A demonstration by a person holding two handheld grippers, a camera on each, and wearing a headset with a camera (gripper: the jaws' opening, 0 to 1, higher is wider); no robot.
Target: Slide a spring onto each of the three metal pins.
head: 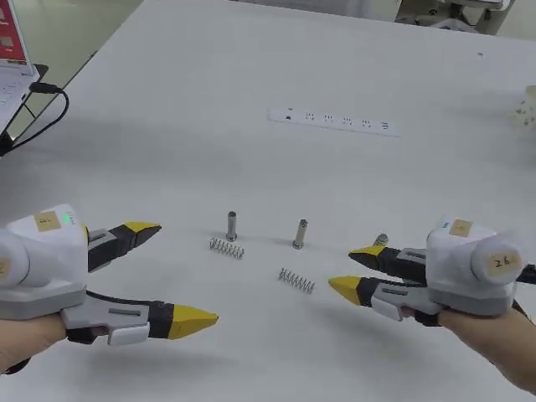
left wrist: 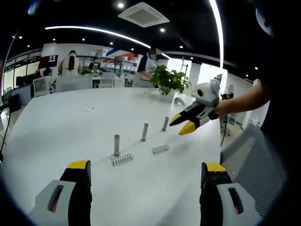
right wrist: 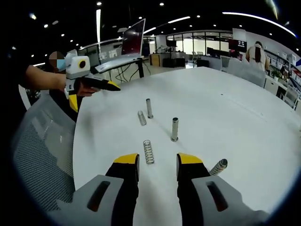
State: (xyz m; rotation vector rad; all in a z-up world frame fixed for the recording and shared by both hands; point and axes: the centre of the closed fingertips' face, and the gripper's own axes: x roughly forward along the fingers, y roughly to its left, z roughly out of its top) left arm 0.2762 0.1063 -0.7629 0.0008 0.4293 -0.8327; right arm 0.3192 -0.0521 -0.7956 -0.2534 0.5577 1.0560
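Two bare metal pins (head: 232,224) (head: 301,233) stand upright mid-table. A third pin (right wrist: 218,166) wears a spring and shows in the head view just behind the right jaw. One loose spring (head: 226,247) lies by the left pin, another (head: 296,280) in front of the middle pin. My left gripper (head: 172,272) hovers left of them, jaws wide open and empty. My right gripper (head: 352,268) is open too, its tips pointing at the nearer loose spring (right wrist: 148,151). The left gripper view shows the pins (left wrist: 116,144) and both springs (left wrist: 122,159) ahead.
A white power strip (head: 331,120) lies farther back on the white table (head: 167,126). A laptop (head: 10,59) and a black cable (head: 46,105) sit at the far left edge. A mesh chair (right wrist: 42,141) stands beside the table.
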